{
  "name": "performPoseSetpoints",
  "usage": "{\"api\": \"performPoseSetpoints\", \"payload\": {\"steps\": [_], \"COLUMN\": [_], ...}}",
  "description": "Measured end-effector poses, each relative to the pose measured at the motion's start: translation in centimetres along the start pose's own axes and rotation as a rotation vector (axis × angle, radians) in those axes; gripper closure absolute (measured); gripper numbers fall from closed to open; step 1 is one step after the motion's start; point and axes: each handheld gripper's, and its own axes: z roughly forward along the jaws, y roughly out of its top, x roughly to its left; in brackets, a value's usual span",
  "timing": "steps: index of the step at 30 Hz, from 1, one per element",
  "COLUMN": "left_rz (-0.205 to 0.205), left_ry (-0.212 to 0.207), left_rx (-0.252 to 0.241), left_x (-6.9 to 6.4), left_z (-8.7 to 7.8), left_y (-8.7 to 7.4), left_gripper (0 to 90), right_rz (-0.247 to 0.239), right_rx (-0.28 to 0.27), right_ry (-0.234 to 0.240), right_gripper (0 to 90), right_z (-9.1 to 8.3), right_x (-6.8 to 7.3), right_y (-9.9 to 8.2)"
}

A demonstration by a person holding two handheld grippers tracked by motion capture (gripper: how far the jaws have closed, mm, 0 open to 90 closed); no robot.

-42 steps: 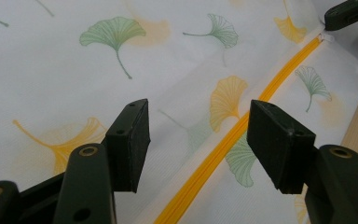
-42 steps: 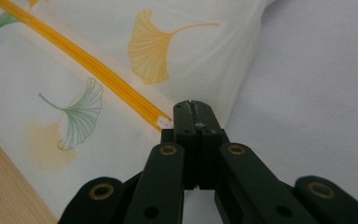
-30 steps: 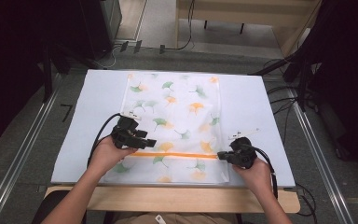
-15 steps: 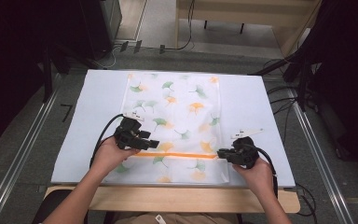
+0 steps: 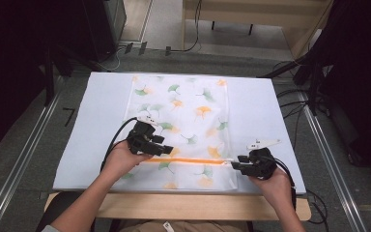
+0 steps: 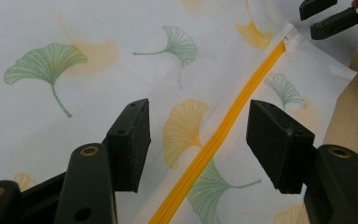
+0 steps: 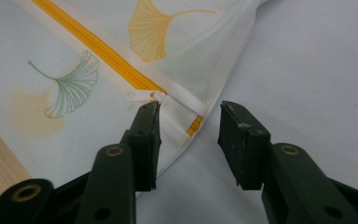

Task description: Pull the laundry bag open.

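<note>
High view, scene: a white mesh bag [image 5: 183, 125] printed with ginkgo leaves lies flat at centre frame on a pale sheet [image 5: 87, 121] covering the counter [image 5: 198, 205].
Zipper: an orange zipper [image 5: 188, 161] runs across the bag's lower part.
Left claw [image 5: 166, 150]: wide, over the zipper's left stretch, gripping nothing.
Right claw [image 5: 235, 166]: at the zipper's right end, just been opening, the bag's corner between its jaws, pads clear.

A white mesh bag [image 5: 183, 121] printed with green and orange-yellow ginkgo leaves was crossed by a bright orange zipper [image 5: 188, 161] edged in white, was laid on a pale bluish-white surface [image 5: 92, 121], and was flanked by black jaws.
</note>
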Motion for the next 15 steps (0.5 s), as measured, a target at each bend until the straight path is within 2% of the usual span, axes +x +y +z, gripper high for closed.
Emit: {"api": "performPoseSetpoints", "payload": {"steps": [4,6,10,11,15], "left_rz": [0.013,0.019,-0.002,-0.008,-0.022], "left_ry": [-0.007,-0.01,-0.018,-0.025,-0.068], "left_rx": [0.006,0.011,0.004,0.002,-0.009], "left_x": [-0.5,-0.7,-0.8,-0.7,-0.6], "left_z": [0.3,0.5,0.6,0.6,0.7], "left_y": [0.2,0.3,0.3,0.4,0.4], "left_gripper": [40.8,40.7,40.0,39.6,40.0], "right_rz": [-0.031,-0.025,-0.055,-0.072,-0.089], "right_rx": [0.011,0.017,0.032,0.029,0.028], "right_ry": [-0.009,-0.014,-0.039,-0.045,-0.064], "right_gripper": [56.8,55.8,57.0,57.8,60.8], "right_z": [0.2,0.5,1.3,1.5,1.7], "right_x": [0.0,0.1,0.5,0.7,1.0], "right_y": [-0.4,-0.4,-0.1,0.0,0.1]}}
